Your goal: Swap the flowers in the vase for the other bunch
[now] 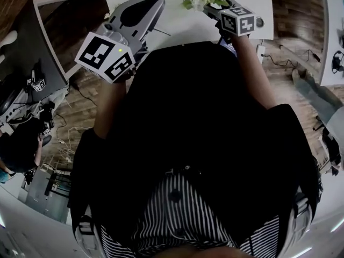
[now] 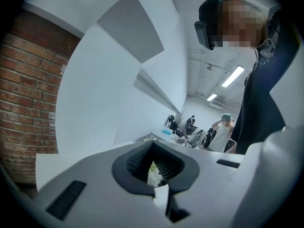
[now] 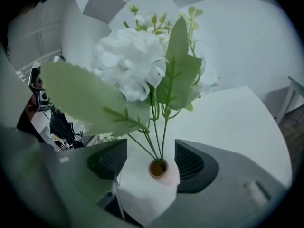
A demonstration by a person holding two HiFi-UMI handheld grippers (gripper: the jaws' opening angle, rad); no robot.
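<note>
Flowers (image 3: 128, 65), white with green leaves, stand with their stems in the white vase (image 3: 147, 194) on the white table (image 3: 237, 122). Right gripper (image 3: 151, 159): jaws wide apart, vase neck between them. One pad is clear of the neck, the other just beside it; no grip visible. Left gripper (image 2: 154, 167): jaws drawn nearly together, nothing clearly held. A pale green-white scrap (image 2: 153, 172) shows in the slit, identity unclear. Head view: left gripper over the table's near edge, well apart from the flowers.
</note>
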